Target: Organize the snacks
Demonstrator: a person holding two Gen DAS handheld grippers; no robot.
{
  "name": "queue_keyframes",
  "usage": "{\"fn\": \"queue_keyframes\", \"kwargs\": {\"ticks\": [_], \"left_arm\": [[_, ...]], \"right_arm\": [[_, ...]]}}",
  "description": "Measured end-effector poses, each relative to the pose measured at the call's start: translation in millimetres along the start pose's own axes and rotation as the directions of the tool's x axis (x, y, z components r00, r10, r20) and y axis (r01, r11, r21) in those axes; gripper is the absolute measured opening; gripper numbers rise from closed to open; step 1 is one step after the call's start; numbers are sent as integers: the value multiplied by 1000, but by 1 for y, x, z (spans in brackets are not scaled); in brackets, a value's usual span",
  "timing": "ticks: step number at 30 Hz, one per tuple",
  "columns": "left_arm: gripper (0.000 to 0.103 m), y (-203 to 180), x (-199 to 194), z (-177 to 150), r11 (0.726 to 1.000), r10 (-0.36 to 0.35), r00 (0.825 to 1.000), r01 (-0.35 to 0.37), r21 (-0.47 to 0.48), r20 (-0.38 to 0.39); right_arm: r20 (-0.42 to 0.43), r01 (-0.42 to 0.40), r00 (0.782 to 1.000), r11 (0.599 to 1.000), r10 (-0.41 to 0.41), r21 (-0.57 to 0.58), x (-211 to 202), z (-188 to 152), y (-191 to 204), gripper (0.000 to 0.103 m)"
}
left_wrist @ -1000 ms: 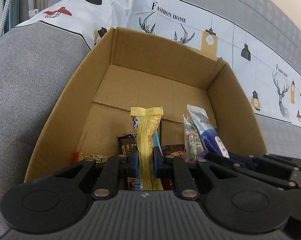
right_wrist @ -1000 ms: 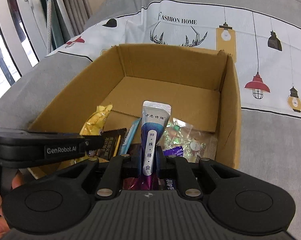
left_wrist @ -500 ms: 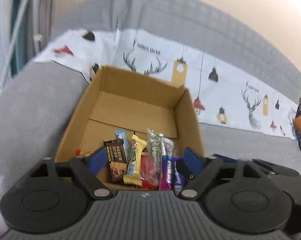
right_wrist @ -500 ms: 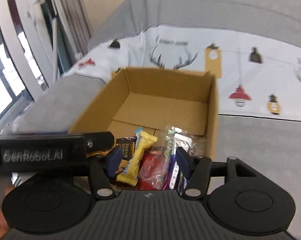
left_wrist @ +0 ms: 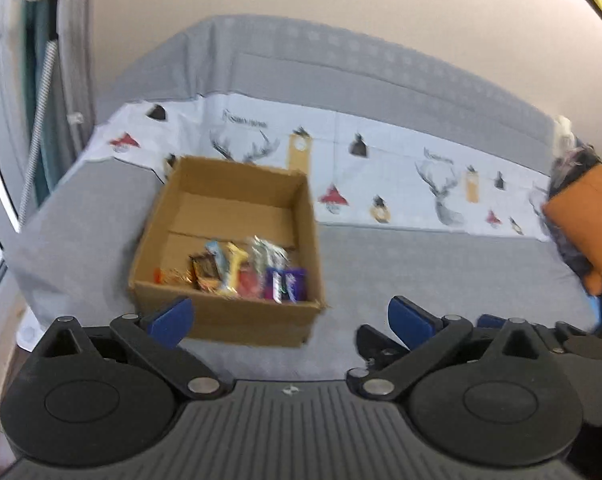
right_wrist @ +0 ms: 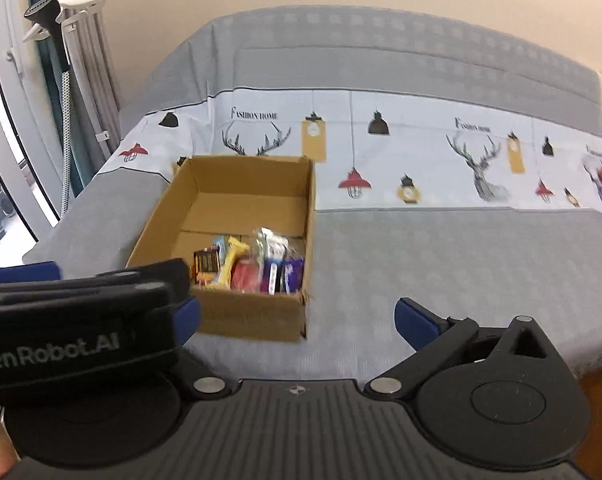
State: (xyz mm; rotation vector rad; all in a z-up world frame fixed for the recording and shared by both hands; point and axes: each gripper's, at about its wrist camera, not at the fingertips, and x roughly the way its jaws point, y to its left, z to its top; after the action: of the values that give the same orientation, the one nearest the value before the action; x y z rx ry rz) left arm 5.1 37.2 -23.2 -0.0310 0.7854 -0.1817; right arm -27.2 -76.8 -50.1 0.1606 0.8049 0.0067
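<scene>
An open cardboard box (left_wrist: 221, 320) sits on a grey sofa seat, and also shows in the right wrist view (right_wrist: 253, 320). Several snack packets (left_wrist: 241, 272) stand in a row along its near wall, among them a yellow bar (right_wrist: 233, 260) and a purple packet (right_wrist: 293, 276). My left gripper (left_wrist: 289, 316) is open and empty, held back from the box and above the seat. My right gripper (right_wrist: 297, 320) is open and empty, also drawn back. The left gripper's body (right_wrist: 73, 328) covers the right gripper's left finger.
The sofa (right_wrist: 441, 264) has a grey cover and a white printed cloth (right_wrist: 381, 148) along its back. An orange cushion (left_wrist: 585, 216) lies at the right end. A garment steamer (right_wrist: 61, 40) and curtains stand at the left by a window.
Both grippers opened, let go of the yellow bar and the purple-white packet in the box, then pulled well back and up. The box now looks small and far.
</scene>
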Motion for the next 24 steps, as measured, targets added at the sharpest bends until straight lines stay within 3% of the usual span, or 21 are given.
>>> {"fn": "queue_keyframes", "kwargs": {"ticks": [9, 24], "left_arm": [[103, -17, -4, -10, 989, 135, 991, -136, 67, 6], [103, -19, -21, -3, 968, 240, 970, -242, 62, 39]], "right_arm": [[-15, -14, 1000, 1000, 14, 27, -3, -17, -4, 102], [23, -56, 998, 998, 56, 9, -8, -10, 2, 102]]}}
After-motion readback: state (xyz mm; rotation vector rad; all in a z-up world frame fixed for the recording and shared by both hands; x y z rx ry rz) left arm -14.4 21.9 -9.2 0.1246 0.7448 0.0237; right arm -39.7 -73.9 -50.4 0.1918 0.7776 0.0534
